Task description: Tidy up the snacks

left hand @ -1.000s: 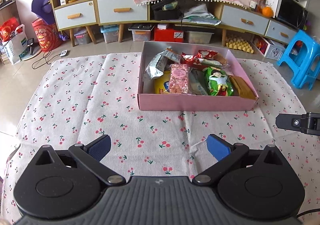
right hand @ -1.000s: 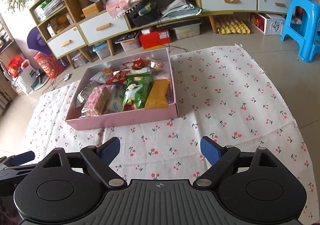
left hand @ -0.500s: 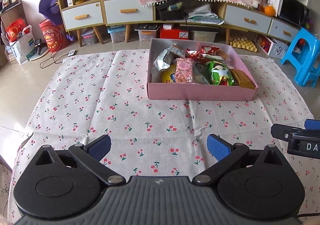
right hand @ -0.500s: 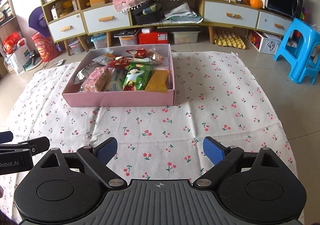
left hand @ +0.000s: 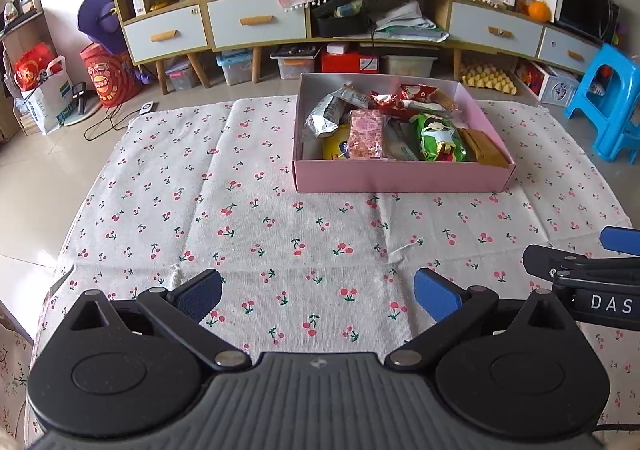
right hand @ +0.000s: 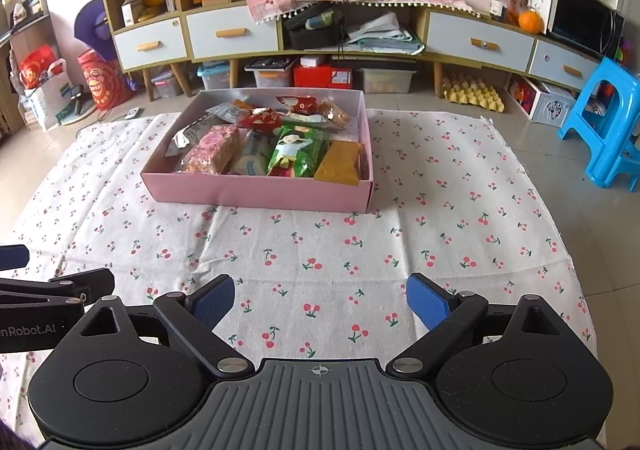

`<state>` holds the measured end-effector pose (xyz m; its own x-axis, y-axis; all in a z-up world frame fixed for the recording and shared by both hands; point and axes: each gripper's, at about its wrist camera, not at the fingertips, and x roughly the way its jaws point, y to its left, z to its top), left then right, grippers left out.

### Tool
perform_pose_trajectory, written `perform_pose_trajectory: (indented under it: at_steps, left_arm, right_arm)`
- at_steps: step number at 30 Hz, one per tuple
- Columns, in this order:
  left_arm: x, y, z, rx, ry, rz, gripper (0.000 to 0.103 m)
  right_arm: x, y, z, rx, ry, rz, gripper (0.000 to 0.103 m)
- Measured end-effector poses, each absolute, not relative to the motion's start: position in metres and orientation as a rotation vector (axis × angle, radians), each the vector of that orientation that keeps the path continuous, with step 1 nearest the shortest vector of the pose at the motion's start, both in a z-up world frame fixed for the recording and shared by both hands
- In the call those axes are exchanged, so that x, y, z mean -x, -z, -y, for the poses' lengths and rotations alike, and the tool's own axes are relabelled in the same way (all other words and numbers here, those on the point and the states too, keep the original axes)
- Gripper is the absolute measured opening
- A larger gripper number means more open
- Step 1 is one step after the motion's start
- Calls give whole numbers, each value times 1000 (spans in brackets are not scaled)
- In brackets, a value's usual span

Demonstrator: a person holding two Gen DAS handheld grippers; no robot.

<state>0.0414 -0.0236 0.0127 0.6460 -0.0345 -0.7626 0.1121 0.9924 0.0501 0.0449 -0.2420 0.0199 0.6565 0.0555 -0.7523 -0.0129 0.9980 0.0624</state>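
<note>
Currently, we are holding the left gripper (left hand: 318, 292) and right gripper (right hand: 320, 300) wide and empty above the cherry-print cloth (left hand: 248, 209), with all visible snack packets (right hand: 298, 153) lying in the shallow pink cardboard box (right hand: 256, 193), suggesting completion.

Bright, even daylight; fisheye-warped edges.

Home living room: drawer sideboard (left hand: 256, 23), microwave (right hand: 584, 23), plastic stool (right hand: 604, 121).
</note>
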Motion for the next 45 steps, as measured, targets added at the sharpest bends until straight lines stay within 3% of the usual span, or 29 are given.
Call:
perform_pose_trajectory:
  at_steps: [45]
  left_arm:
    - [-40,-15,25,-86,78,-860,103]
  right_arm:
    - [-44,-19,241,-54,-35,-858,95]
